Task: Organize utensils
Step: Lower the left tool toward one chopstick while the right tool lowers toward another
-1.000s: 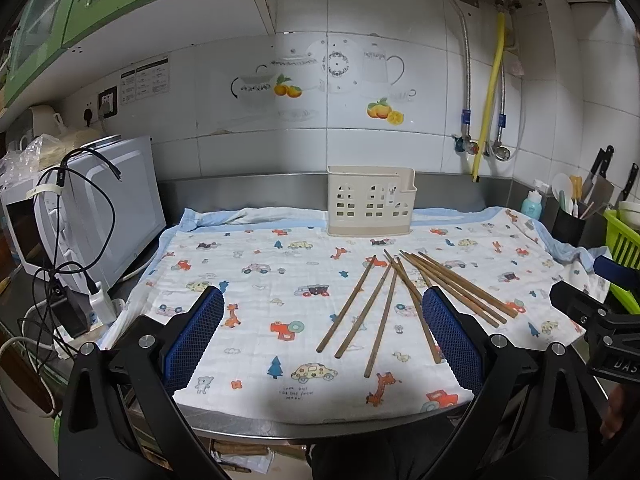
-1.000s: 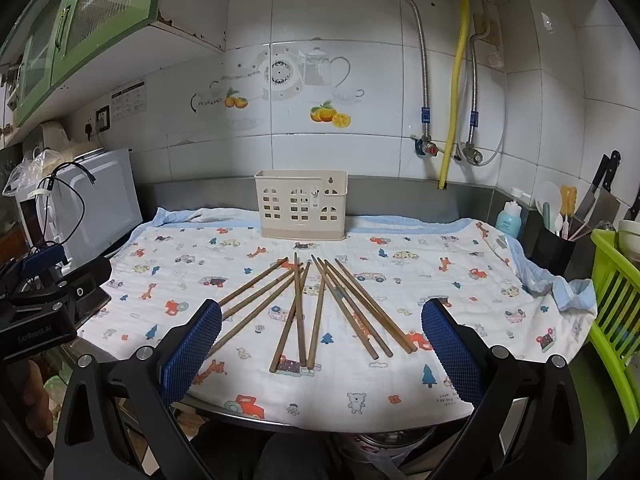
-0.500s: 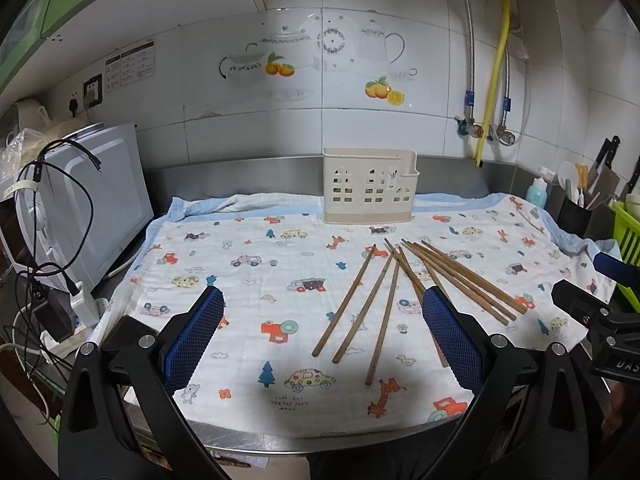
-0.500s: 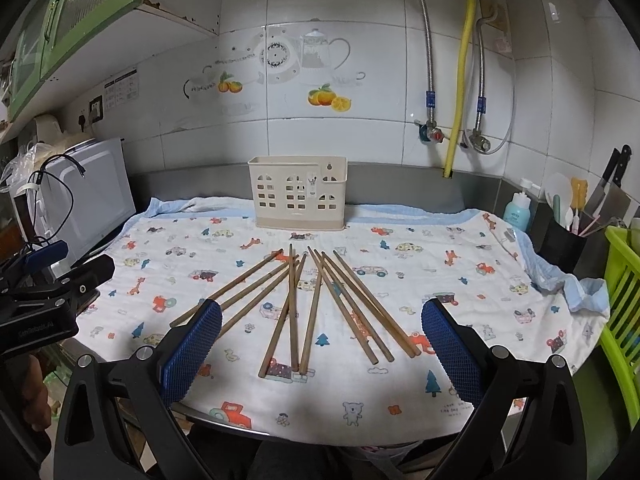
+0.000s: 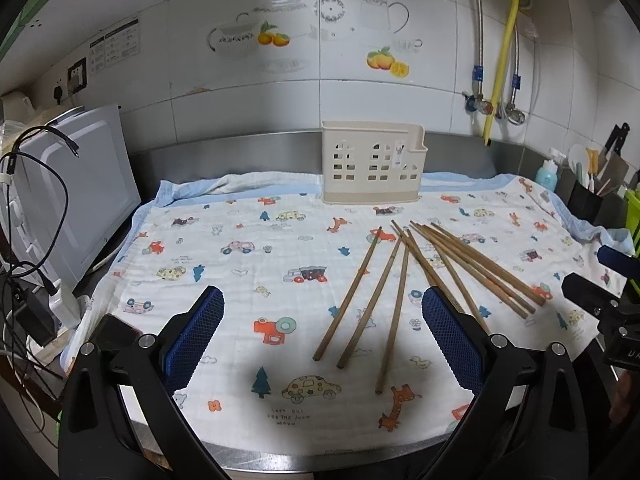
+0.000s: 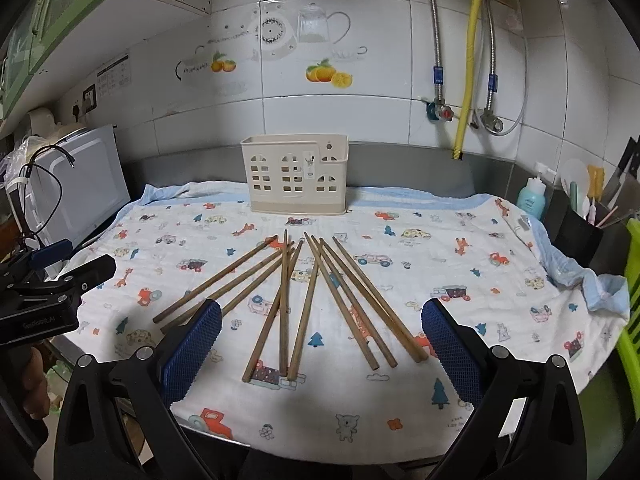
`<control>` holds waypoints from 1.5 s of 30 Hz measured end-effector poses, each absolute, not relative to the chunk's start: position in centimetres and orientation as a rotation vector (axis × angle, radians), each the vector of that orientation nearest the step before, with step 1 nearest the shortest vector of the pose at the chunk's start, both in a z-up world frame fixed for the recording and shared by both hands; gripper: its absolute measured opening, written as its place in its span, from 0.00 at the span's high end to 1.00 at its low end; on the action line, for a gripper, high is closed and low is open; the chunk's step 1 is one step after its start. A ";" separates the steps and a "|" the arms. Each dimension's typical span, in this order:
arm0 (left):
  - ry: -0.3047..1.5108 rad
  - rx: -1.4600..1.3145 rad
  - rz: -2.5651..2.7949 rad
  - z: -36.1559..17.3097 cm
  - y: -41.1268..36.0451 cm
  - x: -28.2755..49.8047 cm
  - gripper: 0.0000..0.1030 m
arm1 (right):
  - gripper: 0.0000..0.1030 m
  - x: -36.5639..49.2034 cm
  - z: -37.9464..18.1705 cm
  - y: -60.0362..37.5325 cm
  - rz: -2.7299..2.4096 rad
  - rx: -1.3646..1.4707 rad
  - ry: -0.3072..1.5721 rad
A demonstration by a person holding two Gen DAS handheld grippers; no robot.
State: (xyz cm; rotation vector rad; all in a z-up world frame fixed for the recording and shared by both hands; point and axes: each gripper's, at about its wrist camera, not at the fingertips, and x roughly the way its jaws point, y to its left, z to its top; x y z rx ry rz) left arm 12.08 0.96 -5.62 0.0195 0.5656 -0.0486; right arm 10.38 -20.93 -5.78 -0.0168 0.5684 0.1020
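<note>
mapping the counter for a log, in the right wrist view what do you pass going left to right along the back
Microwave → utensil caddy → yellow hose → blue bottle → black holder → green basket.

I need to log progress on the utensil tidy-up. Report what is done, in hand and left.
Done: nothing visible; no sticks show above the rim of the cream holder. In hand: nothing; the left hand-held gripper and right hand-held gripper are both open over the cloth. Left: all the chopsticks, lying fanned out loose on the cloth.
</note>
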 end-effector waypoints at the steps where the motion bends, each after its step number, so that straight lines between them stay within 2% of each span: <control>1: 0.571 0.020 -0.053 -5.8 1.0 12.3 0.05 | 0.06 10.6 -5.9 -21.0 0.104 -0.014 0.571; 22: 0.710 0.026 -0.084 -10.8 1.8 17.2 0.06 | 0.06 14.6 -9.2 -22.6 0.135 -0.019 0.640; 25: 0.725 0.035 -0.085 -11.4 1.9 17.8 0.17 | 0.06 15.1 -9.8 -22.9 0.140 -0.023 0.654; 30: 0.755 0.028 -0.109 -12.4 2.0 18.9 0.23 | 0.06 15.9 -10.8 -23.7 0.149 -0.007 0.686; 45: 0.858 0.026 -0.196 -15.3 2.0 21.8 0.56 | 0.08 18.2 -12.4 -26.9 0.151 0.036 0.730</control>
